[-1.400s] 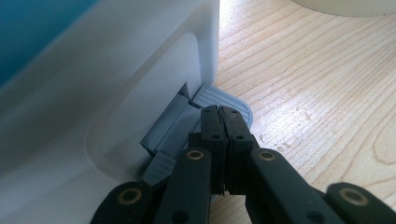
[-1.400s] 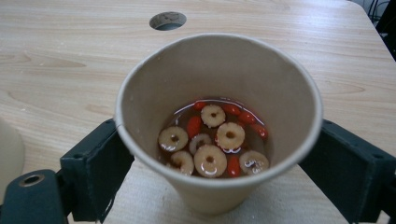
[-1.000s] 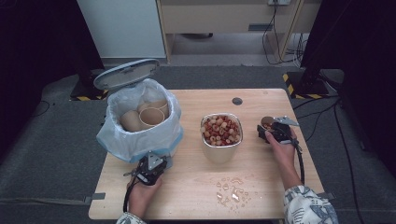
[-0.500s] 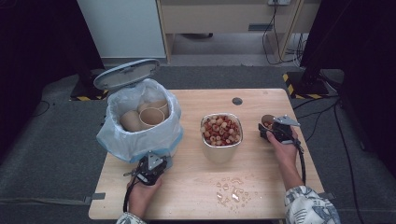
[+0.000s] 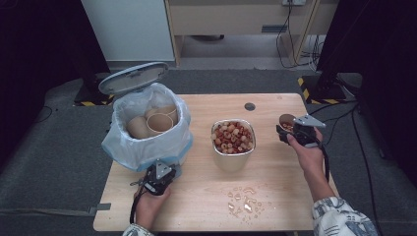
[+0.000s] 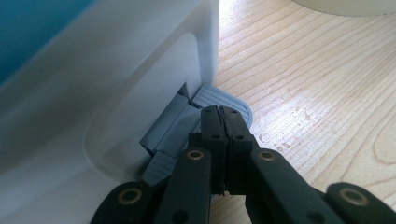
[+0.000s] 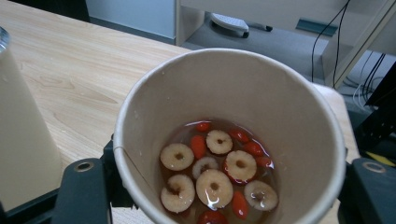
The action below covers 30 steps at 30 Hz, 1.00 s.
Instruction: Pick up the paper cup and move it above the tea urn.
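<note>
My right hand-held gripper (image 5: 290,132), jaws just closed, clamps a round paper cup (image 7: 229,135) of amber liquid and sliced fruit near the wooden surface's (image 5: 275,191) right edge; my left hand-held gripper (image 6: 223,122), pinched together, presses the bin's ribbed grey pedal (image 6: 219,100).

Even overhead light falls on the pale wooden table (image 5: 275,167) in the high view, while the surrounding floor and side areas sink into near-black shadow, and the picture is soft and slightly grainy throughout. In the left gripper view, strong glare washes out the tabletop at upper right, and the black jaws in the foreground are mildly blurred. In the right gripper view, the paper cup (image 7: 280,107) is sharp, with highlights glinting on its liquid, and the background is soft.
</note>
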### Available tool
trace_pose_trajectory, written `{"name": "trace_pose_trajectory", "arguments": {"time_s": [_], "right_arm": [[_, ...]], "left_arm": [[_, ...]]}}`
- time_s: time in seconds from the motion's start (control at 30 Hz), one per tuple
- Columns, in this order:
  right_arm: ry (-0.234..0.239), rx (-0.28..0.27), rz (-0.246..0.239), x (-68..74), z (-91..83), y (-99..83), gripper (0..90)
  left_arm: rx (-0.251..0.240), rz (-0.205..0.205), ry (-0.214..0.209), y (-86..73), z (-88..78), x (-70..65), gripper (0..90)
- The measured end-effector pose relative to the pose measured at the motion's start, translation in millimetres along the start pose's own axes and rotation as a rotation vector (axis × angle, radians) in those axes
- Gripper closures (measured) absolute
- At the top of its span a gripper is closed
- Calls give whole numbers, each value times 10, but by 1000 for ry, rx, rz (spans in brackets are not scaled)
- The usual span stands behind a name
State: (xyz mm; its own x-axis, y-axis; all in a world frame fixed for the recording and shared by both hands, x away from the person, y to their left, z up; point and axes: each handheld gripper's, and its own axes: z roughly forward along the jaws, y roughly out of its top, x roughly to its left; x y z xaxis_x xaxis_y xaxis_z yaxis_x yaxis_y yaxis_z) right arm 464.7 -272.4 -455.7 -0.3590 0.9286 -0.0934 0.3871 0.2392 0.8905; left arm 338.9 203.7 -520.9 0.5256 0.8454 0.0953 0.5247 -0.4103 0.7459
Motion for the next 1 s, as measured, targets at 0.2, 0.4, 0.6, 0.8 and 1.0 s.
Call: {"name": "trace_pose_trajectory", "arguments": {"time_s": [0.2,0.4,0.6,0.8,1.0], "right_arm": [[6,-9,-40,-5,-86,169,311],[11,-21,-71,20,-135,337,313],[18,-28,-97,59,-151,472,313],[29,-35,-123,117,-147,590,313],[33,-47,-147,165,-169,729,313]], "left_arm": [[0,-1,-1,0,0,2,882],[0,-2,-2,0,0,3,882],[0,-3,-3,0,0,4,883],[0,-2,-3,0,0,5,882],[0,-2,-3,1,0,4,883]]}}
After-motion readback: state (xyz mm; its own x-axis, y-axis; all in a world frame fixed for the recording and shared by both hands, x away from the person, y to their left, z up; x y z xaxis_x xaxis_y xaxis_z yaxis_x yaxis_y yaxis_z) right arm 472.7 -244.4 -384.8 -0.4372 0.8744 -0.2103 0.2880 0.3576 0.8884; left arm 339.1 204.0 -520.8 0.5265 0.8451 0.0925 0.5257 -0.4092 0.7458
